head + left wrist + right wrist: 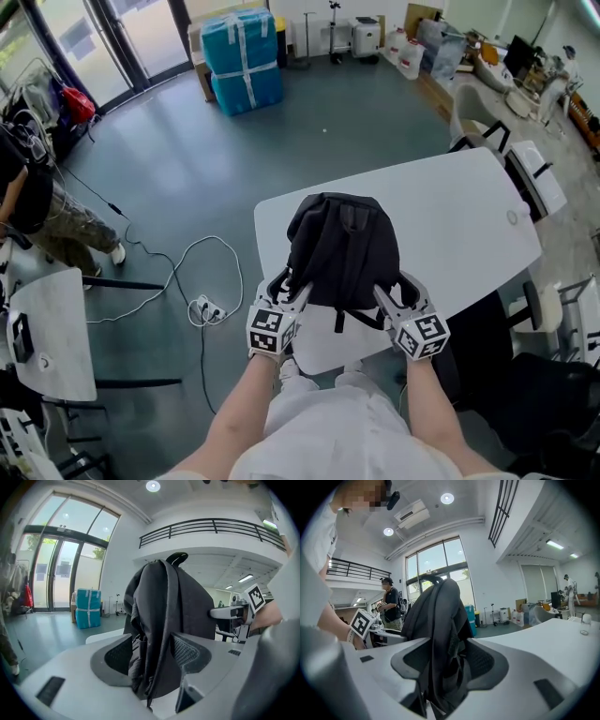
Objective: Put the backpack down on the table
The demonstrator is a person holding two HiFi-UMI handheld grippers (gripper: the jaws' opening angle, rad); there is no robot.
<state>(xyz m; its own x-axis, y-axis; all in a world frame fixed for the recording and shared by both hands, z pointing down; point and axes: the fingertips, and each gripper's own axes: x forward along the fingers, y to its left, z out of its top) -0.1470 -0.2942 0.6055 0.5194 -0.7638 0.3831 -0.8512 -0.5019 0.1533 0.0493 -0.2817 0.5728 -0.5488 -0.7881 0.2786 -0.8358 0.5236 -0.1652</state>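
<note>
A black backpack [342, 248] stands upright near the front edge of the white table [469, 216]. My left gripper [292, 286] is at its lower left side and my right gripper [394, 289] is at its lower right side. In the left gripper view, a fold and strap of the backpack [164, 620] hang between the wide-spread jaws of the left gripper [152, 653]. In the right gripper view, the backpack's dark fabric [440, 620] likewise lies between the wide jaws of the right gripper [445, 660]. Neither pair of pads visibly presses on the fabric.
A blue wrapped crate [242, 58] stands far back on the grey floor. A cable with a power strip [206, 307] lies left of the table. A small white table [52, 328] and a person [37, 206] are at the left. Chairs [534, 173] stand at the right.
</note>
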